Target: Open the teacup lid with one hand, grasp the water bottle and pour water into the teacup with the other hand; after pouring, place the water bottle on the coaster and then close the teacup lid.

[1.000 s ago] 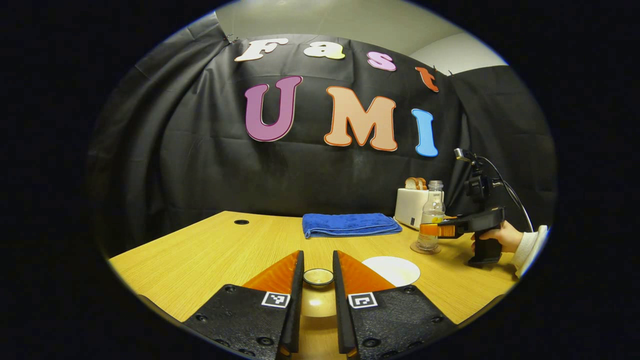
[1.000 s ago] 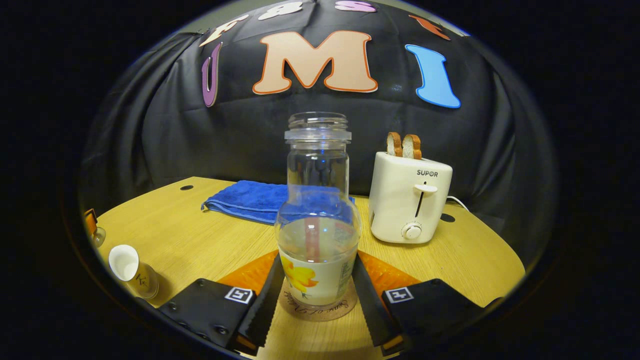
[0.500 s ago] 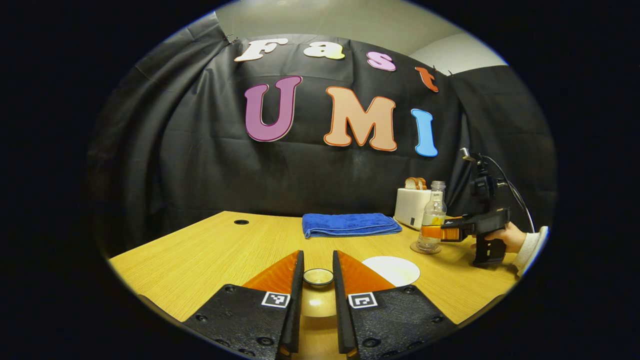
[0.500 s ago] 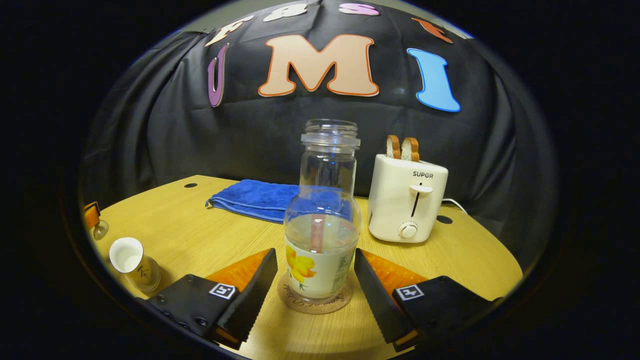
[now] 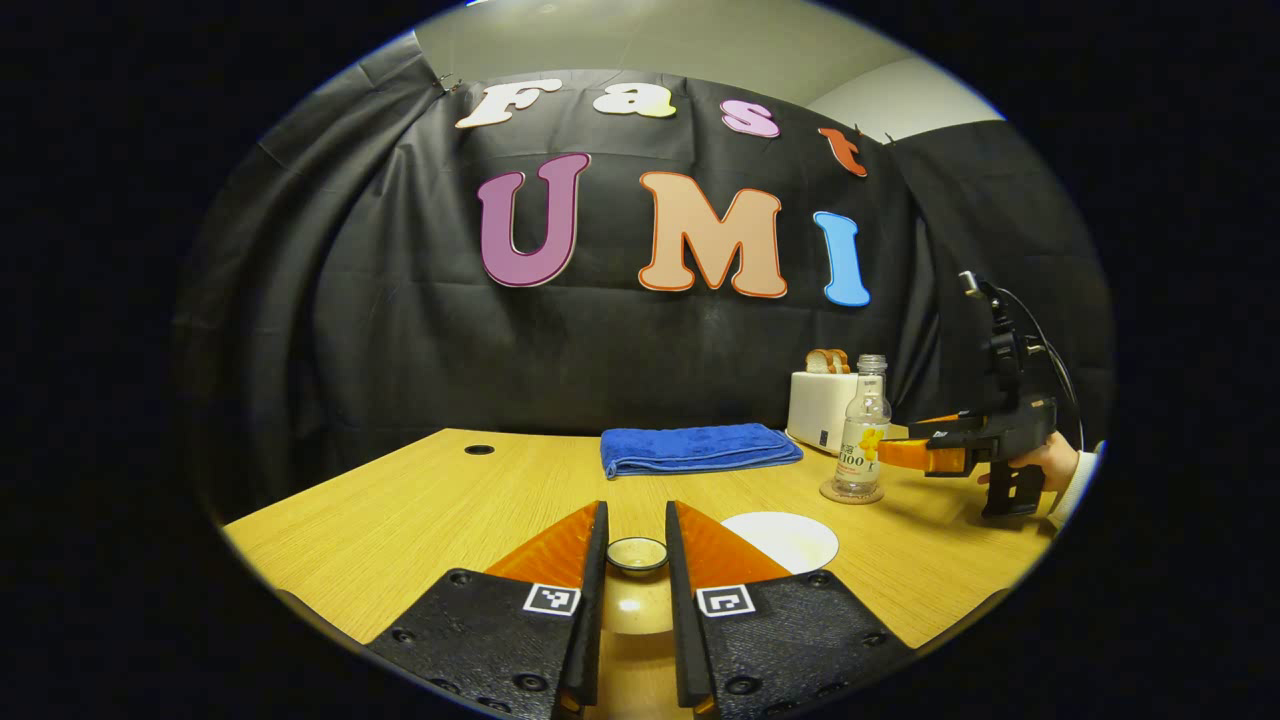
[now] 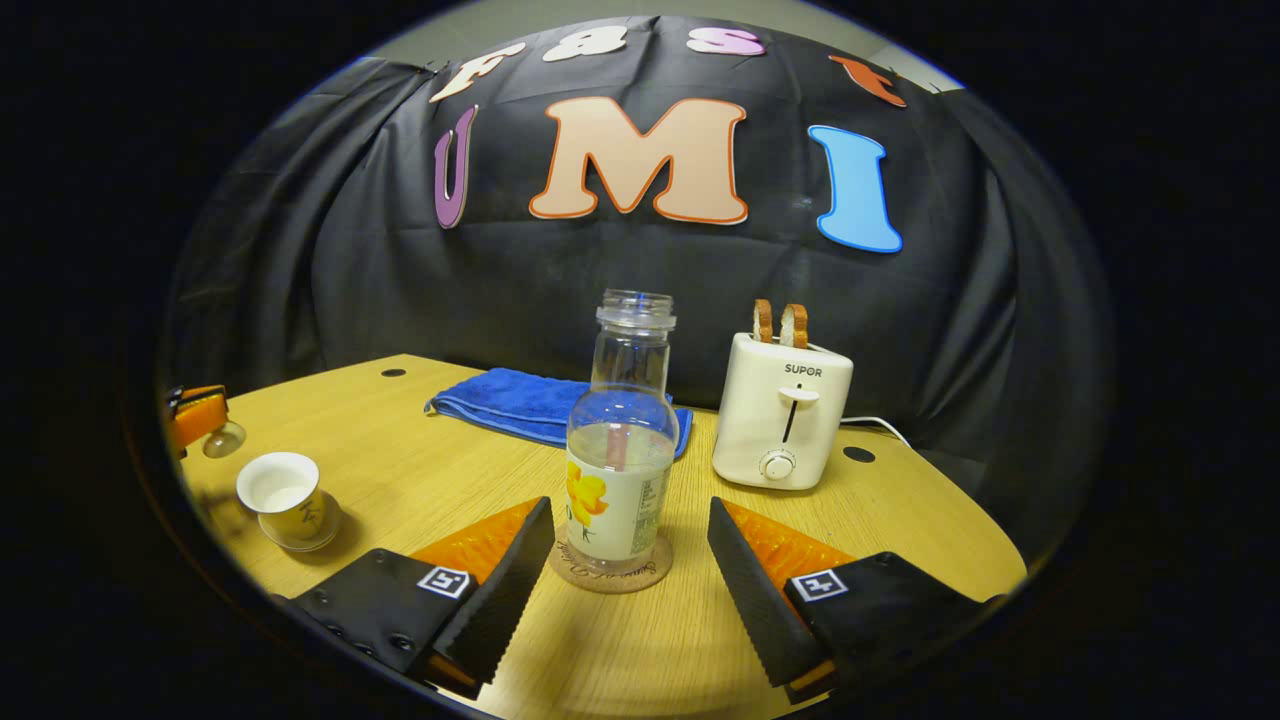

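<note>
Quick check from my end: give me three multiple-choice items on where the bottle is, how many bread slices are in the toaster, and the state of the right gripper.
1. Where does the water bottle stand?
A. On the blue towel
B. On the coaster
C. Inside the toaster

2. How many bread slices stick out of the toaster?
A. One
B. Two
C. Four

3. What is the right gripper's state?
A. Open, with its fingers clear of the bottle
B. Shut on the bottle
C. Shut on the toaster's lever

Answers:
1 B: the water bottle stands upright on the round coaster.
2 B: two bread slices stand side by side in the toaster.
3 A: the right gripper has a gap on each side of the bottle.
</note>
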